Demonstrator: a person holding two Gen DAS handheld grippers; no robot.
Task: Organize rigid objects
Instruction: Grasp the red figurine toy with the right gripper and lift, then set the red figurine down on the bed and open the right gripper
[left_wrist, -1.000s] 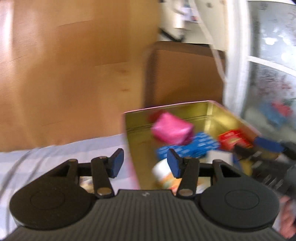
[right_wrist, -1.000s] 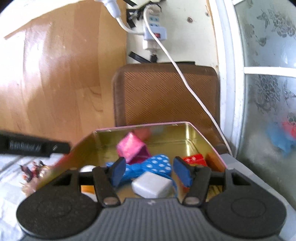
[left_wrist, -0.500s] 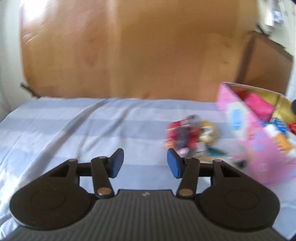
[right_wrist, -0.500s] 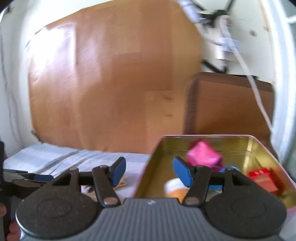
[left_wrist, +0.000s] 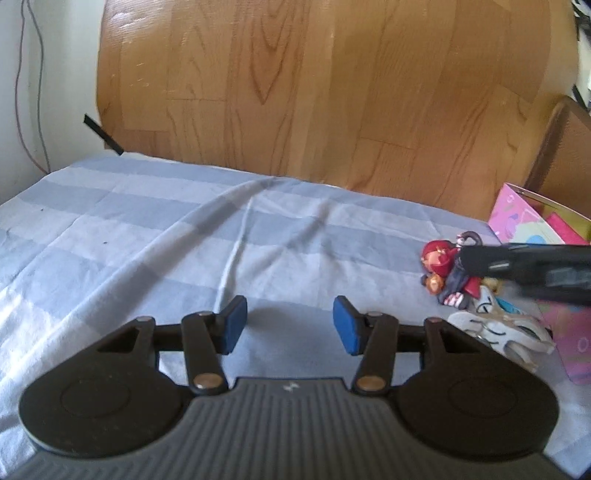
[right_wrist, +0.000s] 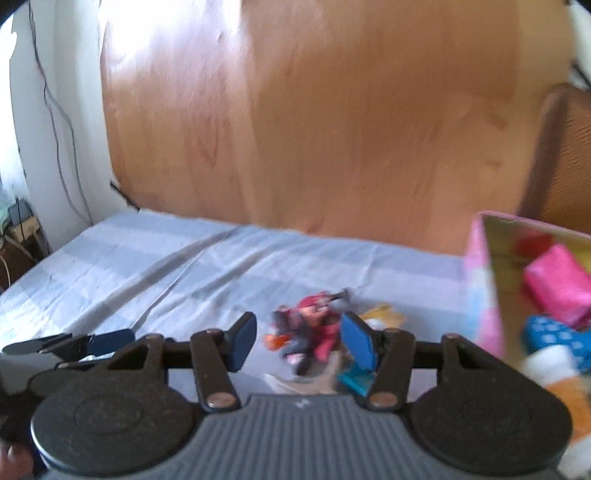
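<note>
Blue-padded left gripper (left_wrist: 289, 325) spread, empty | our right gripper (right_wrist: 298, 341) spread over red figurine (right_wrist: 312, 326) | pink tin (right_wrist: 484, 288) just beside

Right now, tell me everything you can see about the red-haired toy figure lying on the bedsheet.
The red-haired toy figure is a small, seemingly plastic character with a red head, dark body and orange bits. It lies tipped over on the striped blue sheet, left of the pink tin, against a white toy. The right claw is open with the figure showing between its tips, not gripping it. The left claw is open and empty.
</note>
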